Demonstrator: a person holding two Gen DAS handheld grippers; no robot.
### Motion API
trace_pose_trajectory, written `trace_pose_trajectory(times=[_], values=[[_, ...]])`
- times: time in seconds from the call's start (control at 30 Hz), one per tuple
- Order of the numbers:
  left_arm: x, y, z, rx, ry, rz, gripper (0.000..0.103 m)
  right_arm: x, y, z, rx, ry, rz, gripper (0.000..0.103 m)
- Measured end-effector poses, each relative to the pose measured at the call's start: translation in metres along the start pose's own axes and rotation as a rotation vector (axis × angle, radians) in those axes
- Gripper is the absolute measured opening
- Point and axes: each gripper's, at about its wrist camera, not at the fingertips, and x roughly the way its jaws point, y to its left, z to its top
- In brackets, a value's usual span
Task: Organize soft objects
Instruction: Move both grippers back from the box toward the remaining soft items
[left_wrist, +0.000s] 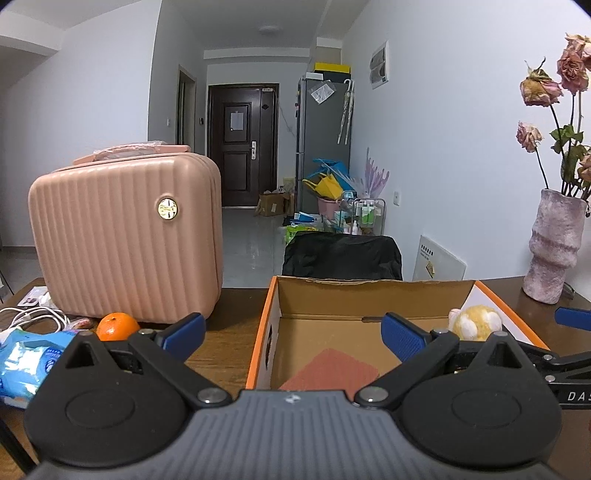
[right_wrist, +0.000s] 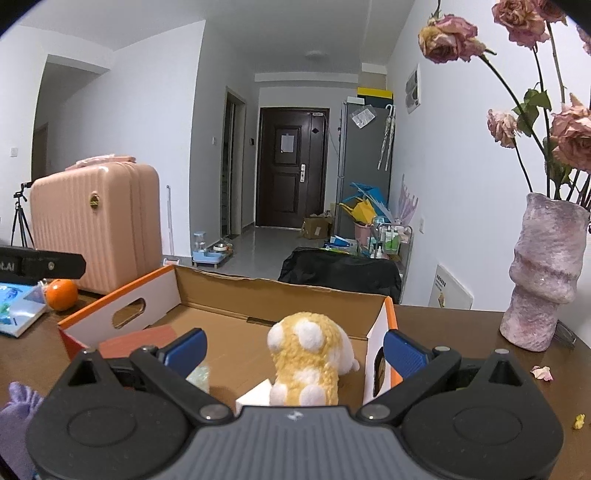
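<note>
Plush toy (right_wrist: 306, 363): yellow with white patches, soft pile. Stands upright on the floor of the cardboard box (right_wrist: 155, 291), near its right wall, just beside a white folded item (right_wrist: 255, 398) at the near edge.

Cardboard box: open top, orange rim, hand-hole in the left wall. Sits on the dark wooden table (right_wrist: 461, 332). Also holds a reddish flat cloth or pad (left_wrist: 332, 369) toward the near left corner.

Right gripper (right_wrist: 293, 350): jaws wide apart, empty, hanging over the near edge of the box with the toy between the blue pads but not touched by them.

Left gripper (left_wrist: 291, 332): jaws wide apart, empty, over the box's near left corner.

Loose on the table: purple fabric (right_wrist: 18, 402) at the near left edge; blue wipes packet (left_wrist: 26, 362), orange (left_wrist: 118, 326) and pink suitcase (left_wrist: 125, 236) toward the left edge; vase of dried roses (right_wrist: 546, 273) at the right.

Step in hand, as judged: toy apparently deposited, both tools free.

Next move, as judged: fetch another soft item, likely the purple fabric; calls for a low approach, closing on a gathered fold.
</note>
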Motion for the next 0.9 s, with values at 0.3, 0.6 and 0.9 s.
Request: trace_pose_trajectory(times=[0.3, 0.6, 0.9], values=[[-0.022, 0.003, -0.010, 0.001, -0.006, 0.008, 0.103, -0.024, 0.004, -0.008, 0.006, -0.004, 0.014, 0.102], [-0.048, 0.007, -0.022, 0.004, -0.007, 0.020, 0.103, -0.051, 0.012, -0.019, 0.008, -0.004, 0.033, 0.102], [-0.071, 0.006, -0.034, 0.013, -0.011, 0.014, 0.103, -0.074, 0.020, -0.028, 0.005, 0.002, 0.045, 0.102]])
